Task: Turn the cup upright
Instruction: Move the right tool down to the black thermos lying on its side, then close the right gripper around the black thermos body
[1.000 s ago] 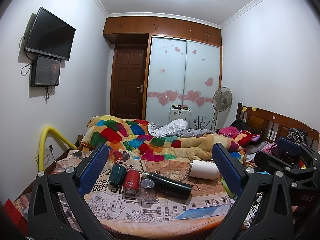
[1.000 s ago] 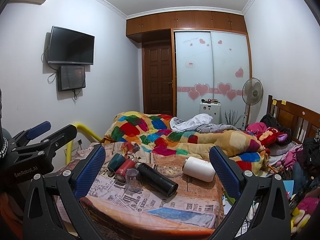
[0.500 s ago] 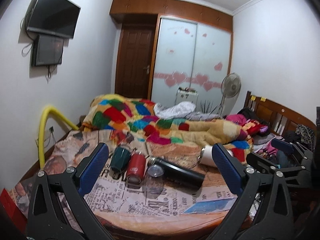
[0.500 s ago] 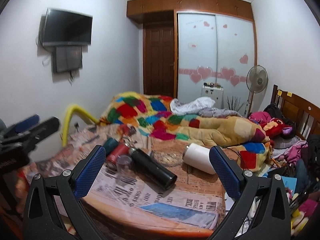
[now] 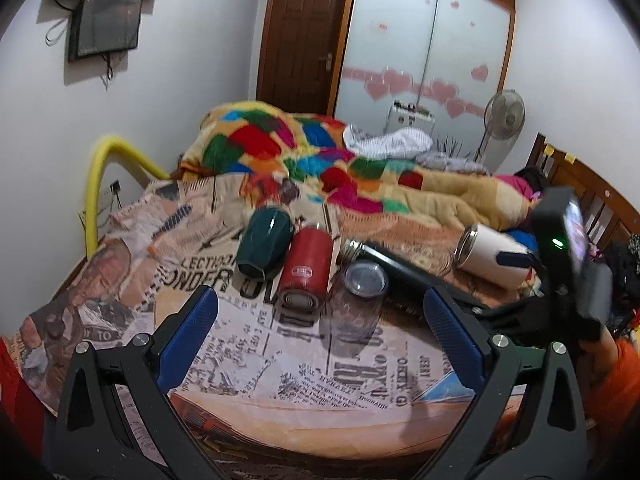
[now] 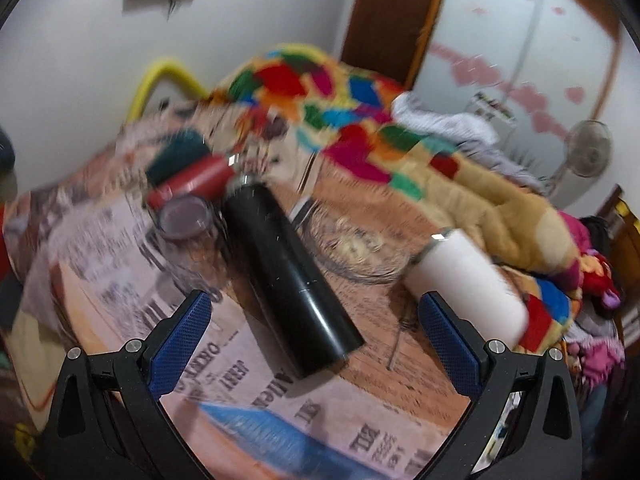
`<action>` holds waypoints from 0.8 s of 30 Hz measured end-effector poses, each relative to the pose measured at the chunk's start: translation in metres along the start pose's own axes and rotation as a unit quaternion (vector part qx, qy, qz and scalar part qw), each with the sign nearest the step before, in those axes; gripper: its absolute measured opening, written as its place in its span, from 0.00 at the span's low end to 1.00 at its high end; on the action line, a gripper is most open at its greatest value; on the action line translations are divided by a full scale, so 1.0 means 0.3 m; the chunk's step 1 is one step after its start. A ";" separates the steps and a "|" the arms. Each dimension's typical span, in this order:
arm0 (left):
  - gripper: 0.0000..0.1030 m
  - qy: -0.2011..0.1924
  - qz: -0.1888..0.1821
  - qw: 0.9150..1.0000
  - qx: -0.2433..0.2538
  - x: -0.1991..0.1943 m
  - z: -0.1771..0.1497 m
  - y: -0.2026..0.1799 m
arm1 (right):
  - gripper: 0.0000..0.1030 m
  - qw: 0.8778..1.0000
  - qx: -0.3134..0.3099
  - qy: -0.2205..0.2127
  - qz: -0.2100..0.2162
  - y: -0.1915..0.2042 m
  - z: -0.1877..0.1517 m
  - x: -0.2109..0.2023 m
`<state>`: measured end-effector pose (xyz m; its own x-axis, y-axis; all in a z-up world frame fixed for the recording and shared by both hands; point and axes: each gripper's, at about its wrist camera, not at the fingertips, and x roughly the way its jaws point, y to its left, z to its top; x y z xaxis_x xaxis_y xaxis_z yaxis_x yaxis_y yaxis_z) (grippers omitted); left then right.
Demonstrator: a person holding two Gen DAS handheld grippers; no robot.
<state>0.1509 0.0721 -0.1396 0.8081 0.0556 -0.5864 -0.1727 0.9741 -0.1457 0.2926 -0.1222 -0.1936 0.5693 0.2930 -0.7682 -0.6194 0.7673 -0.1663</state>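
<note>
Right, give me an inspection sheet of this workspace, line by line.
Surface: bed covered by newspaper-print sheet.
Job's things: clear plastic cup standing upside down; dark green mug, red insulated tumbler, black cylindrical flask and white steel-rimmed tumbler all lying on their sides.
Clutter: glass dish behind the flask; multicoloured patchwork quilt.
Grippers: left gripper and right gripper, jaws open, holding nothing.
Cables: loose wires under wall-mounted screen.
Surroundings: brown wooden door, standing fan, yellow tube.
</note>
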 end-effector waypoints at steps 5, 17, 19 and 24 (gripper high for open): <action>1.00 0.027 -0.004 1.000 0.007 0.066 -0.021 -0.007 | 0.98 0.998 -0.034 0.056 0.027 0.000 0.036 0.153; 1.00 0.045 -0.005 0.999 0.015 0.134 -0.044 -0.010 | 0.76 0.984 -0.078 0.137 0.083 0.030 0.087 0.339; 1.00 0.045 -0.005 0.999 0.014 0.135 -0.045 -0.011 | 0.70 0.981 -0.079 0.150 0.094 0.036 0.080 0.358; 1.00 0.043 -0.006 0.999 0.013 0.132 -0.044 -0.014 | 0.66 0.981 -0.072 0.152 0.097 0.034 0.073 0.362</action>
<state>0.1762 0.0673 -0.1728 0.7583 0.0259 -0.6514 -0.1475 0.9801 -0.1327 0.3598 -0.0701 -0.2652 0.2595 0.2244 -0.9393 -0.7827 0.6186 -0.0685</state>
